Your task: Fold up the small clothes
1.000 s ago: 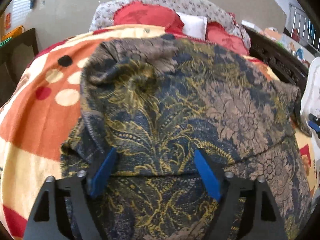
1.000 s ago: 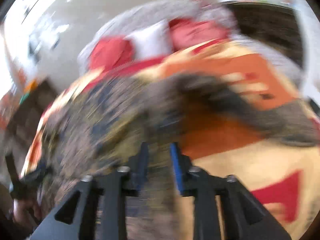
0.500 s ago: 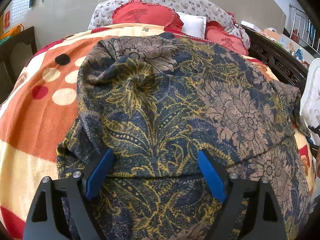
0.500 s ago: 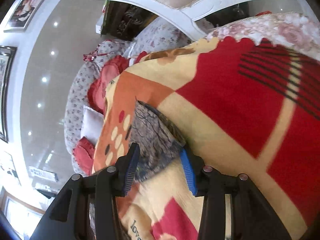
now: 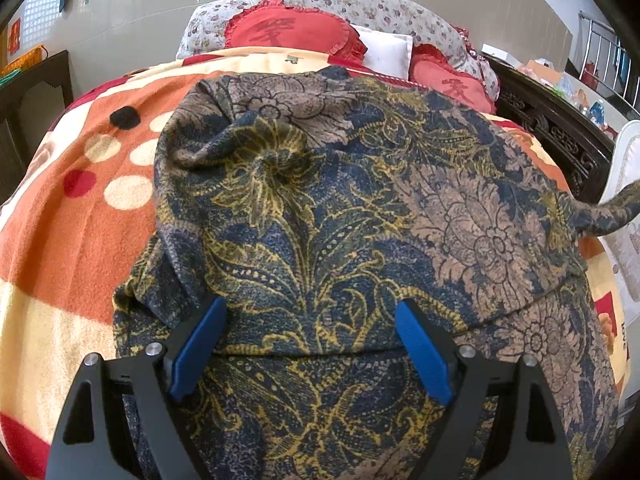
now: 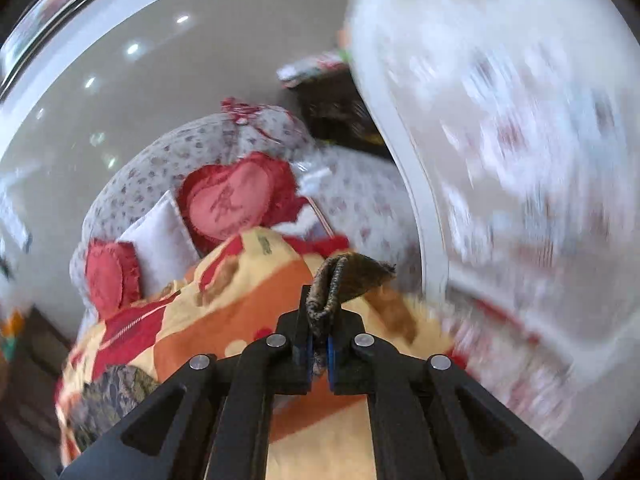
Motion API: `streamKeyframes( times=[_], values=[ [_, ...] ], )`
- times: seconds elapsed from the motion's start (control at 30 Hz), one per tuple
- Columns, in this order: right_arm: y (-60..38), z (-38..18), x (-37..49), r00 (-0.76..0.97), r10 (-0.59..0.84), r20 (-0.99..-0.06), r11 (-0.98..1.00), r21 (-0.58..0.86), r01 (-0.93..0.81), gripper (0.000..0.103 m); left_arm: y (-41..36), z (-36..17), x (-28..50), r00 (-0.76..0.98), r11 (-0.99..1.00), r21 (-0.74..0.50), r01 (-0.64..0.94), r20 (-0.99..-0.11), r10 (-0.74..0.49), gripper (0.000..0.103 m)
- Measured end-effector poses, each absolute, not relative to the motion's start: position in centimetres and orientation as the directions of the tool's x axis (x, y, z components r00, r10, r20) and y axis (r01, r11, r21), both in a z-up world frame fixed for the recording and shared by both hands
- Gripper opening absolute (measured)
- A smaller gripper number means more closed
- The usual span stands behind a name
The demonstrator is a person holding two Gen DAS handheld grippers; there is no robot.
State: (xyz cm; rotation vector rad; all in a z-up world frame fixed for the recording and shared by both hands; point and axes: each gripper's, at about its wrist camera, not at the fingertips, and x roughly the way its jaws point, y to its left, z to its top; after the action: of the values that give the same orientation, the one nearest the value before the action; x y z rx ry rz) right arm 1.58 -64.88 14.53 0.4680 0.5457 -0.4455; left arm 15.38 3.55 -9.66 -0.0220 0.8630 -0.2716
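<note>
**Status: Garment Corner Gripped, Body Spread on Bed**

The patterned garment [image 5: 328, 216], dark blue with gold and tan floral print, lies spread over the orange and cream blanket [image 5: 68, 236]. It fills the area directly ahead of and beneath the left gripper [image 5: 310, 344].

Left gripper: jaws wide apart. The blue pads [image 5: 198, 340] rest over the cloth, one on each side of a folded edge, without pinching it.

Right gripper [image 6: 319, 354]: jaws clamped narrow on a bunched garment corner [image 6: 346, 280], which protrudes just beyond the fingertips. In the left wrist view this corner [image 5: 612, 216] rises off the blanket at far right.

Red cushions [image 5: 292, 32] lie well beyond both grippers, at the bed head.
</note>
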Motion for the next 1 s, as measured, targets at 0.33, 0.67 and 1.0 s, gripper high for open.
streamKeyframes(
  times=[0.33,0.67,1.0],
  values=[
    [-57.1,22.0,2.0,0.813,-0.344,-0.469,0.866,0.175,0.468,0.017,4.1,-9.6,15.4,0.617,0.960,-0.159,0.229,-0.739,-0.270,0.089],
    [-51.4,22.8,3.6,0.842,-0.253,-0.476,0.923,0.143,0.358,0.017,4.9,-9.5,15.5,0.616,0.951,-0.207,0.232,-0.725,-0.308,0.090],
    [-27.2,12.1,13.5,0.792,0.259,-0.553,0.963,0.214,-0.166,0.017,5.2,-9.4,15.5,0.615,0.944,-0.235,0.232,-0.716,-0.329,0.090]
  ],
)
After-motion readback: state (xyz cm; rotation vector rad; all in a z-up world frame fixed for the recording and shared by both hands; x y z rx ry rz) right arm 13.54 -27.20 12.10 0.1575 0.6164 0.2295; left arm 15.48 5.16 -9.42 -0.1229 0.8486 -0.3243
